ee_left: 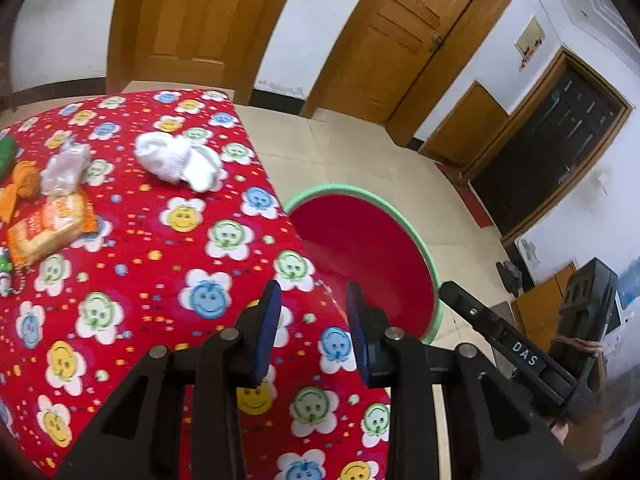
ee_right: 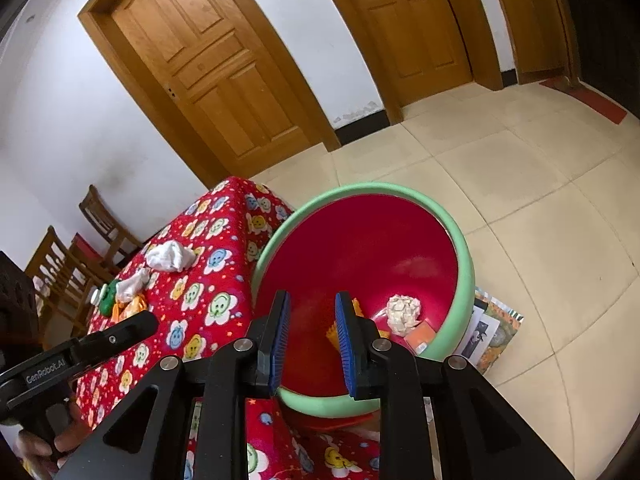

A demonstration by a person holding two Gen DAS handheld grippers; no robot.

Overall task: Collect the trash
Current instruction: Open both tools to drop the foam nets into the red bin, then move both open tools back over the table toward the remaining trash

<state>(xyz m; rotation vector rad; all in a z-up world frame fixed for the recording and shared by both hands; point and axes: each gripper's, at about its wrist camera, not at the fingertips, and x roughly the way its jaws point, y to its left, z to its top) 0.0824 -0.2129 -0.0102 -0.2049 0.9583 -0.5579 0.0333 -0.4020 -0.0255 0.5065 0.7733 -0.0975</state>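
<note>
Left gripper (ee_left: 313, 307): parted, holding nothing, above bench (ee_left: 132, 264) edge
Right gripper (ee_right: 312, 322): parted, unloaded, over bin (ee_right: 466, 264)
Trash: crumpled paper (ee_right: 404, 313) inside bin; white wad (ee_left: 178, 162) and wrapper (ee_left: 48, 226) on bench

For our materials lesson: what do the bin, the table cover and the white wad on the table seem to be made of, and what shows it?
Bin: probably plastic; smooth, glossy red inside with a moulded green rim.
Table cover: soft fabric, perhaps fleece; matt, printed with smiling flowers, draping over the edge.
White wad: looks like tissue or thin cloth; crumpled folds, matt. The look leaves it open.
</note>
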